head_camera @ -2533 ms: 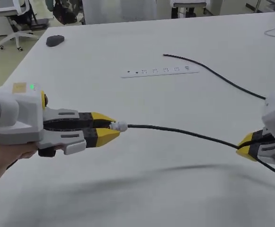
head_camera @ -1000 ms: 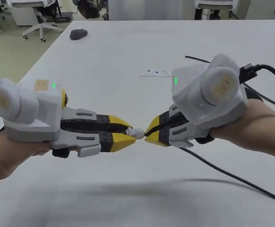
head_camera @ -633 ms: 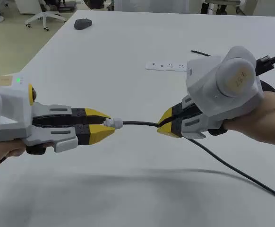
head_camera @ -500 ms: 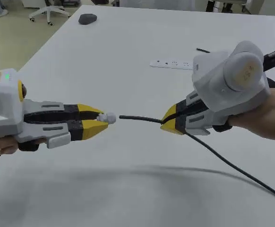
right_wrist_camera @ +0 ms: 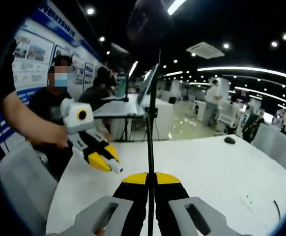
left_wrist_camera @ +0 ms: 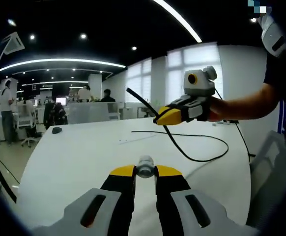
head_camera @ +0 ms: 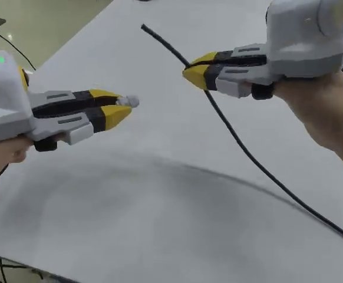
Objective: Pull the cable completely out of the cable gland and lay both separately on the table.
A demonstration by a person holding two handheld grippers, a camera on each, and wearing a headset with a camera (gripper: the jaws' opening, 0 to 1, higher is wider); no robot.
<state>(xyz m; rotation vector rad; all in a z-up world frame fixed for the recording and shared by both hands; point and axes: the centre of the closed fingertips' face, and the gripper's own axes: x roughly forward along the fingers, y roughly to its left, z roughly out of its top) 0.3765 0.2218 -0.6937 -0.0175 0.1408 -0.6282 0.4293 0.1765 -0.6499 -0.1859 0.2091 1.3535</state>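
Above the surface (head_camera: 160,218), fingers of the left gripper (head_camera: 123,107) clamp the cable gland (head_camera: 131,102), well apart from the cable (head_camera: 242,150) pinched by the right gripper (head_camera: 187,70), which slants away down-right.

Bright ceiling strips, motion-blurred head view

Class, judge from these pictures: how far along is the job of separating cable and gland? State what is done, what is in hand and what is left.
Done: the cable is out of the gland, with clear space between them. In hand: the left claw grips the gland and the right claw grips the cable, both claws raised over the table. Left: lay each down separately.
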